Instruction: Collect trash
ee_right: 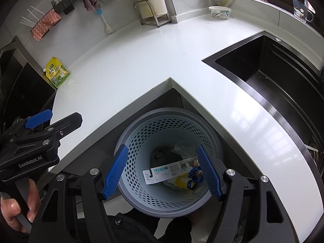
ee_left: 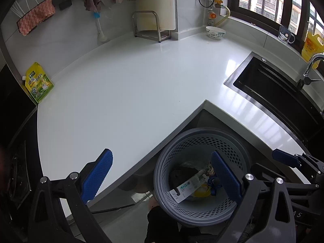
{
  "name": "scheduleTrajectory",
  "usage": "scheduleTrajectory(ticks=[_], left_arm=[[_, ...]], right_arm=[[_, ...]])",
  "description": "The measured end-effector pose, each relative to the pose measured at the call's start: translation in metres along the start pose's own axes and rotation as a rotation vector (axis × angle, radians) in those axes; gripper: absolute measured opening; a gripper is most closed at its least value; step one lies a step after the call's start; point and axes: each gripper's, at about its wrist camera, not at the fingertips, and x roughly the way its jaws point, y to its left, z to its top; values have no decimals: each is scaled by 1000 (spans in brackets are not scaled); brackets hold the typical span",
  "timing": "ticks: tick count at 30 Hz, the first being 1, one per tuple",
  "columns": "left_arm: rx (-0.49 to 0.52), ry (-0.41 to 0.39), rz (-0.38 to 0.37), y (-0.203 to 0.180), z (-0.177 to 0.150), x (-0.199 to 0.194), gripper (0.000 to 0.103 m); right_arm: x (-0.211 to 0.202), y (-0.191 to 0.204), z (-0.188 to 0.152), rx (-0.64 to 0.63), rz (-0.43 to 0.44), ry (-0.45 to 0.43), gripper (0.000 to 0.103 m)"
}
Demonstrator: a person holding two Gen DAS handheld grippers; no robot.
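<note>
A grey perforated trash basket (ee_left: 239, 154) (ee_right: 141, 141) stands on the floor in the inner corner of the white counter (ee_left: 129, 93) (ee_right: 129, 68). Inside lie a white "LOVE" card (ee_left: 187, 188) (ee_right: 162, 173), a yellow item (ee_right: 180, 181), blue scraps and dark and clear wrappers. My left gripper (ee_left: 162, 174) is open and empty, over the counter edge and the basket. My right gripper (ee_right: 162, 169) is open and empty, directly above the basket; its fingers also show at the right of the left wrist view (ee_left: 283, 158). The left gripper shows at the left of the right wrist view (ee_right: 54, 119).
A yellow-green pouch (ee_left: 39, 83) (ee_right: 57, 73) leans at the counter's left end. A black sink (ee_left: 277, 93) (ee_right: 271, 77) with a faucet (ee_left: 309, 68) is at the right. A bowl (ee_left: 215, 32) (ee_right: 219, 12), a metal rack (ee_left: 149, 26) and a bottle brush (ee_left: 100, 28) stand at the back wall.
</note>
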Motion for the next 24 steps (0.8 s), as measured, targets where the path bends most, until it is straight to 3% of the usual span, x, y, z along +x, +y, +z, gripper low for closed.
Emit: scheduleTrajectory(ticks=[24], left_arm=[[-14, 11, -14, 3, -4, -1, 97]], right_arm=[[0, 0, -1, -2, 1, 0, 68]])
